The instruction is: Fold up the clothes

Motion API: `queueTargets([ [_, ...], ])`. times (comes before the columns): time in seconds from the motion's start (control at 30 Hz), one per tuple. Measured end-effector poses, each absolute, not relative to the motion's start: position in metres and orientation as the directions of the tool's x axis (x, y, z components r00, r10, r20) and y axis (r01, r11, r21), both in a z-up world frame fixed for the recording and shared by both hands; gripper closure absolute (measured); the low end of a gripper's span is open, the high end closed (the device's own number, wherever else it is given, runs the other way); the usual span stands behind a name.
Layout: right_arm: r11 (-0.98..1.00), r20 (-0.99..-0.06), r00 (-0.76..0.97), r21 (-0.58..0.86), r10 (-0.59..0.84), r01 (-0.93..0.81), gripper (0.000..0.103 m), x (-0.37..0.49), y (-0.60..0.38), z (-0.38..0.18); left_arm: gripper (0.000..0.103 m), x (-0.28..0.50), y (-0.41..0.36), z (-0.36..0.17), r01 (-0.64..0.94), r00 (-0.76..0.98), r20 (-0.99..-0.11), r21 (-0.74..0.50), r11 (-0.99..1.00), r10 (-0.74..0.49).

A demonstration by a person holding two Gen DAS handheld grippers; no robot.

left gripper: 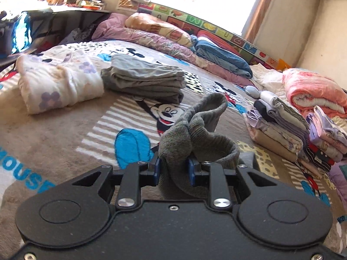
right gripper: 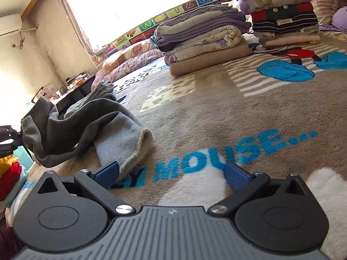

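Grey ribbed knit is bunching between the fingers of the left gripper, which are pinching a wad of the grey garment and holding its cuffed end up above the Mickey Mouse blanket covering the bed. In the right wrist view the rest of that garment is lying crumpled on the blanket, its pale lower end just beside the inner finger of the right gripper, whose fingers are spreading wide with nothing between them.

The likeliest trouble, as I judge it, is the hold itself: the left fingers are gripping a thick, doubled lump rather than a clean edge, so the knit could slip out or drag unevenly and leave the fold twisted. The plush blanket could also snag the cloth, and the right fingers, sitting low beside the garment, could catch pile along with it. A wide swing away from the garment might topple the nearer pile of folded clothes or the taller pile beyond it.

Readable writing: "MOUSE…" in blue on the blanket just beyond the right gripper, a cut-off "MOUSE" in the left wrist view, and a small white label reading "children" on a dark striped piece in the taller pile. The lettered mat far behind the garment is showing single characters, too small to read surely.
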State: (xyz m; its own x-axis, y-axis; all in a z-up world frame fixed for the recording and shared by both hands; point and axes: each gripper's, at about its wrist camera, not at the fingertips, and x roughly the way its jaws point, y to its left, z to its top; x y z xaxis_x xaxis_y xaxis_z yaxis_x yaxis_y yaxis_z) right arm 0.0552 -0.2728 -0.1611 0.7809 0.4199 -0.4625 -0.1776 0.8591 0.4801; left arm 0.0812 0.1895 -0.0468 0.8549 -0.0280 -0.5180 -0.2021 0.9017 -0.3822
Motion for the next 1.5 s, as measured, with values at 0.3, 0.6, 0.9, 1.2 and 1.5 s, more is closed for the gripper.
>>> queueTargets([
  [0.3,0.869,-0.486,0.736,0.4,0.471,-0.292,0.01,0.091,-0.222,-0.141,0.08,0.059,0.247,-0.101,-0.348,0.834,-0.552,-0.539,0.768,-0.01],
  [0.6,0.861,-0.531,0.687,0.405,0.496,-0.309,0.059,0.124,-0.188,-0.15,0.079,0.046,0.257,-0.125,-0.344,0.841,-0.541,-0.579,0.739,-0.032],
  [0.9,0.869,-0.443,0.758,0.358,0.479,-0.34,0.086,0.116,-0.193,-0.114,0.079,0.041,0.249,-0.111,-0.289,0.872,-0.487,-0.592,0.752,-0.047],
  [1.2,0.896,-0.369,0.825,0.297,0.428,-0.331,0.087,0.114,-0.234,-0.069,0.081,0.047,0.225,-0.09,-0.185,0.894,-0.433,-0.594,0.783,-0.117],
  [1.5,0.927,-0.492,0.807,0.332,0.327,-0.173,0.076,0.119,-0.298,-0.09,0.053,0.06,0.223,-0.113,-0.306,0.842,-0.537,-0.556,0.773,-0.053],
])
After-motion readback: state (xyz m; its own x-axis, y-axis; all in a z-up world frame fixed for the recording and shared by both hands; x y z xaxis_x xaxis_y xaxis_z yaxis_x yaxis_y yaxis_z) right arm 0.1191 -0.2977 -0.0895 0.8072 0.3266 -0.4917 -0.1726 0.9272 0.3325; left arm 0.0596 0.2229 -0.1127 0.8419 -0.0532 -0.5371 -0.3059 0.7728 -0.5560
